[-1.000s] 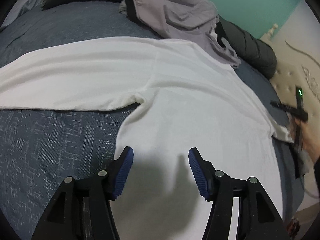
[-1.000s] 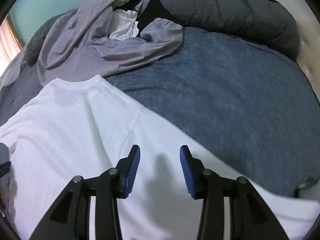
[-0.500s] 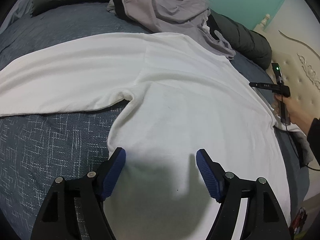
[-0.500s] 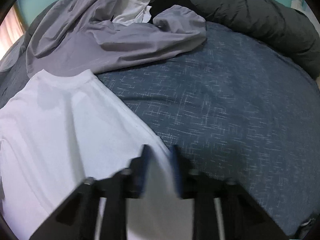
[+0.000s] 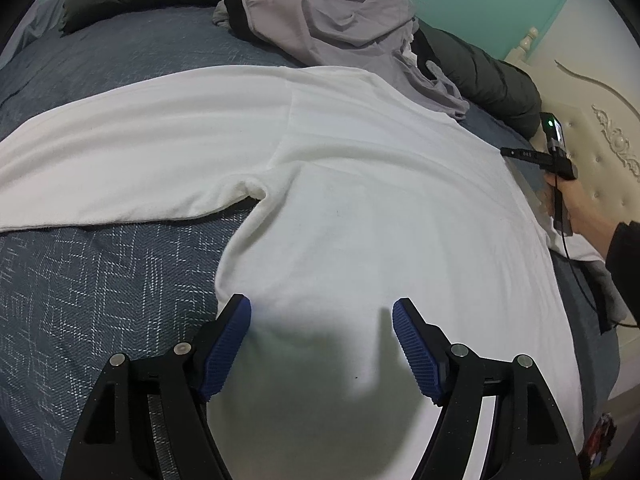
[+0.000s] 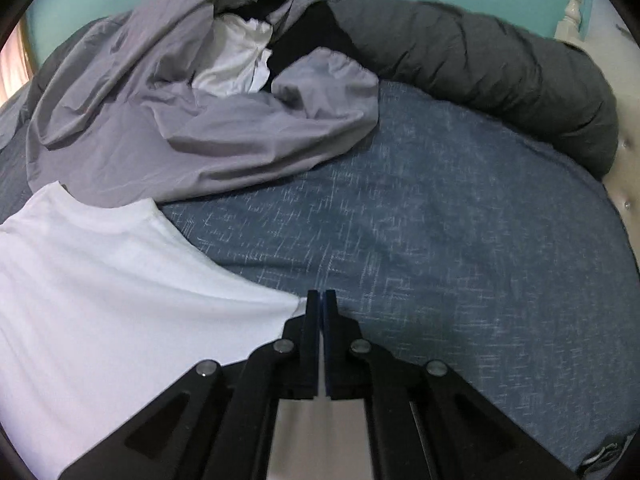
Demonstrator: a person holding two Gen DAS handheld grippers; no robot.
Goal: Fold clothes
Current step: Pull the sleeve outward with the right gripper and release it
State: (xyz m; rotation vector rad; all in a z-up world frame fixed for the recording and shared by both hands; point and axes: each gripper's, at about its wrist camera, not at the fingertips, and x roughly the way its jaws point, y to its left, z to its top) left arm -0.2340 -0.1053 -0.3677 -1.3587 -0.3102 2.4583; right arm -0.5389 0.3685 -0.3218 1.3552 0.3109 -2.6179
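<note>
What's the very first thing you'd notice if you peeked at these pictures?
A big white shirt spread flat across the blue bedspread. Behind it, a crumpled grey garment is heaped against a dark rolled duvet. The right gripper is pinched shut at the shirt's edge; the left gripper stands open above it.

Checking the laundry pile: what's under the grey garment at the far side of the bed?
Under the grey garment, a white piece and something black show through its opening. Its lower edge overlaps the blue bedspread. The rest is covered.
</note>
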